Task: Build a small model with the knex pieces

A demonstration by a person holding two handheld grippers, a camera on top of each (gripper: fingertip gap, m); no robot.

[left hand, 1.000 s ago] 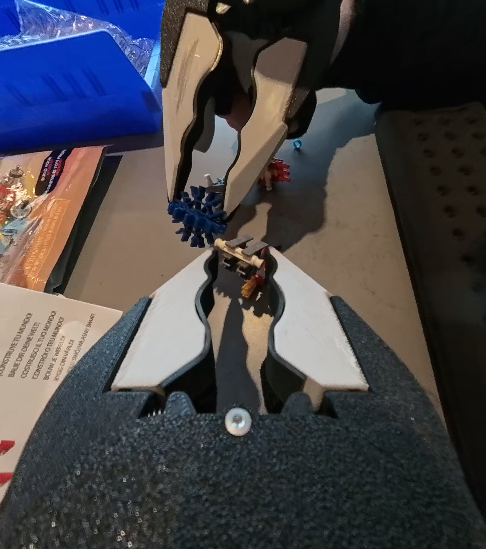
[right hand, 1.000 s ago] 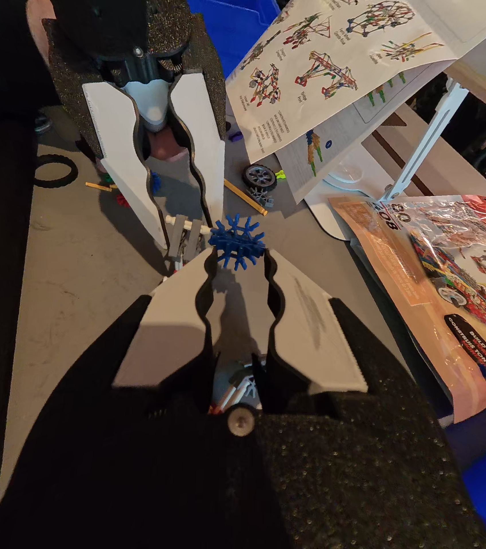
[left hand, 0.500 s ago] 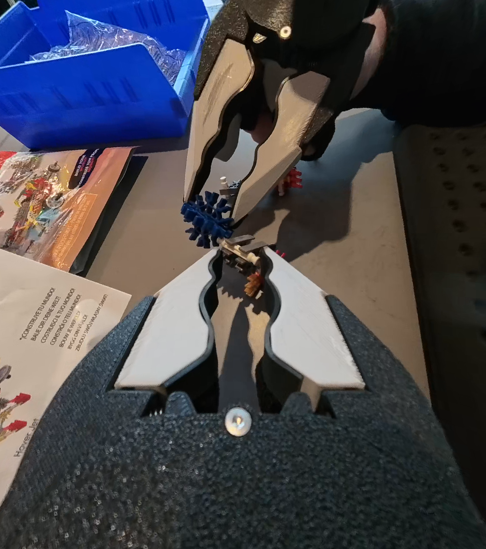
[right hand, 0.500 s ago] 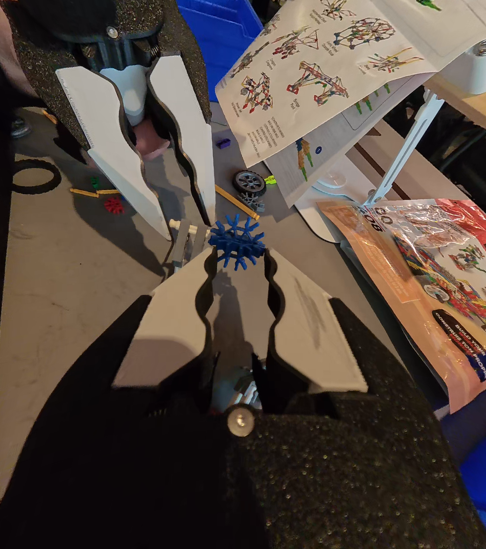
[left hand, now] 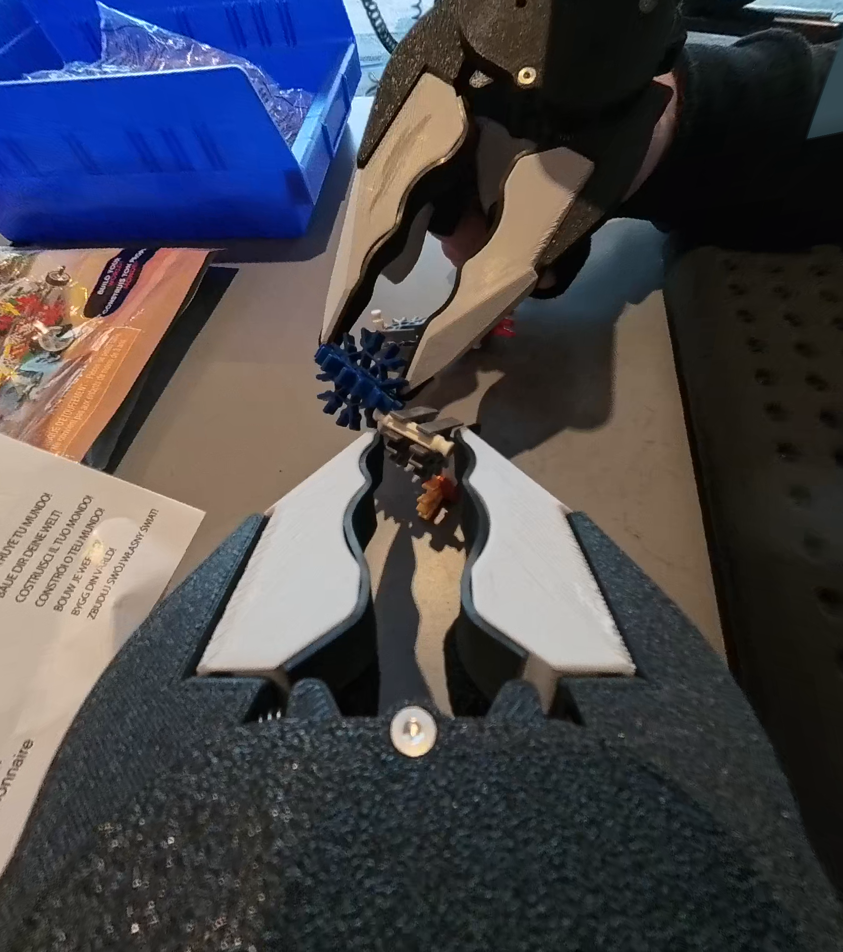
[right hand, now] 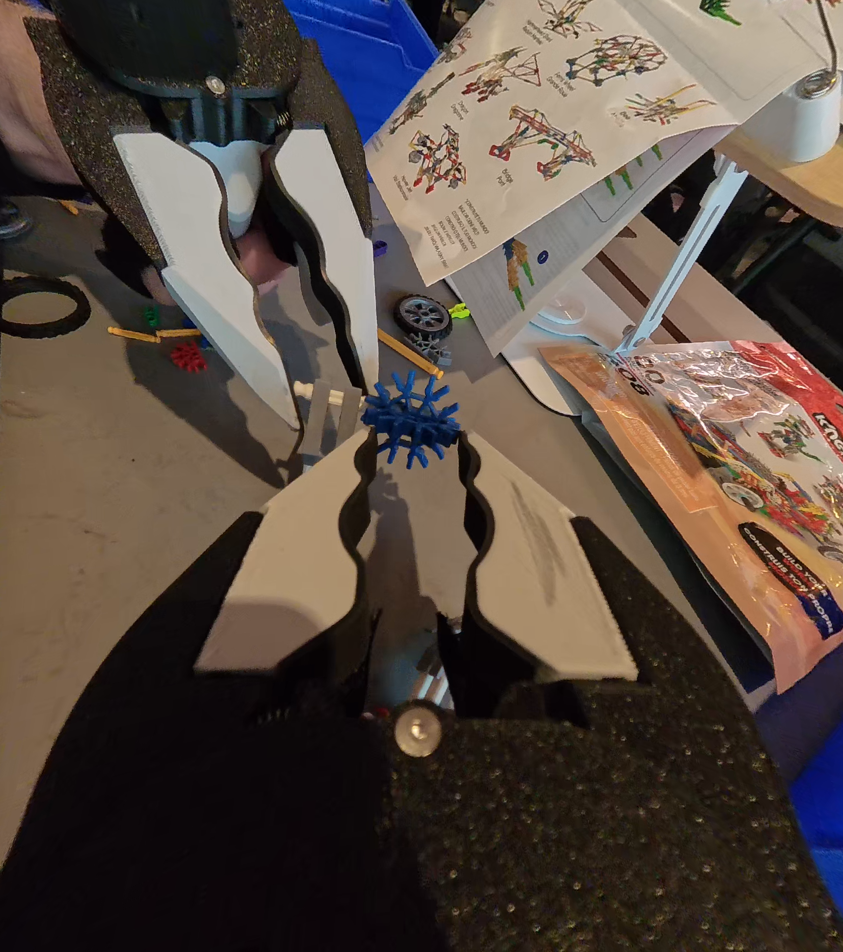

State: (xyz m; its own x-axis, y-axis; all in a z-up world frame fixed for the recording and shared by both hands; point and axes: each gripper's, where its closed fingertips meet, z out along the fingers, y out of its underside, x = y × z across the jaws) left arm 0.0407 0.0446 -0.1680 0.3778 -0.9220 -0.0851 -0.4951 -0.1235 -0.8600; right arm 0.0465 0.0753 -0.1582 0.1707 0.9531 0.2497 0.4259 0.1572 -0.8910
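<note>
Both grippers have risen slightly from the grey tabletop point(right hand: 100, 515) since the earlier frames, grips unchanged. Right gripper point(right hand: 416, 438) pinches a blue snowflake connector point(right hand: 411, 420) between its fingertips. Left gripper point(left hand: 416, 438) clamps a small grey-and-white rod assembly point(left hand: 416, 430), which touches the connector's edge. Blue bin point(left hand: 151, 154), printed bag point(right hand: 748, 494) and instruction sheet point(right hand: 537, 118) lie nearby.
</note>
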